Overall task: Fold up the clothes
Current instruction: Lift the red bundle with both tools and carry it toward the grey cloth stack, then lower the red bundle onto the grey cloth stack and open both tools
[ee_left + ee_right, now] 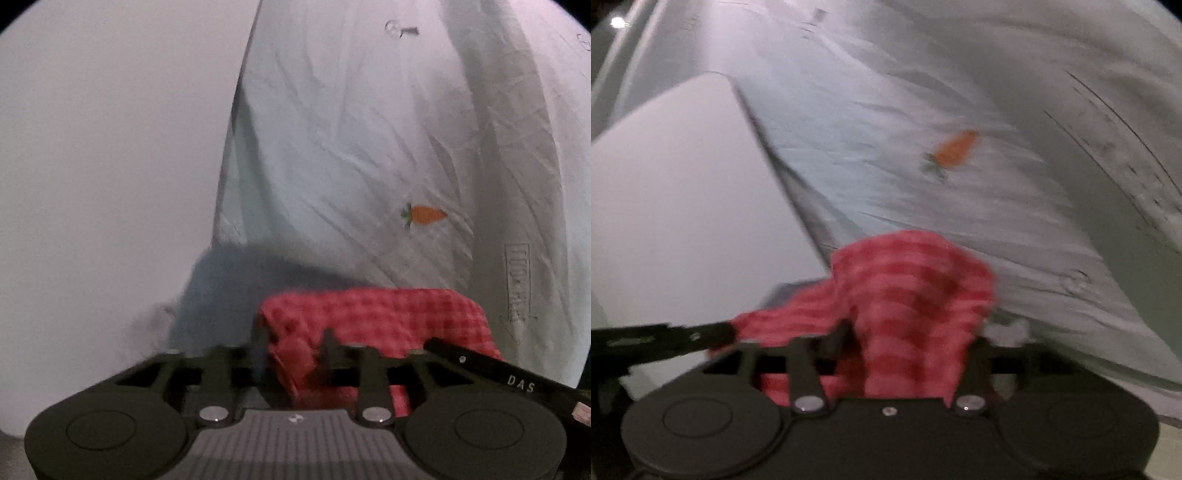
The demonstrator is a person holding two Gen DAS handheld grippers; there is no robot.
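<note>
The right gripper point(905, 332) pinches a bunched red checked cloth point(908, 280) above a wrinkled white sheet point(871, 155) bearing an orange carrot print point(955, 148); the picture is motion-blurred.

"DAS" on black gripper bar point(517, 384) (white letters)

Beneath me, a wrinkled white sheet point(351, 140) printed with a small orange carrot point(424, 214) and faint grey line drawings lies beside a plain white surface point(103, 166), under dim, faintly pinkish light.
</note>
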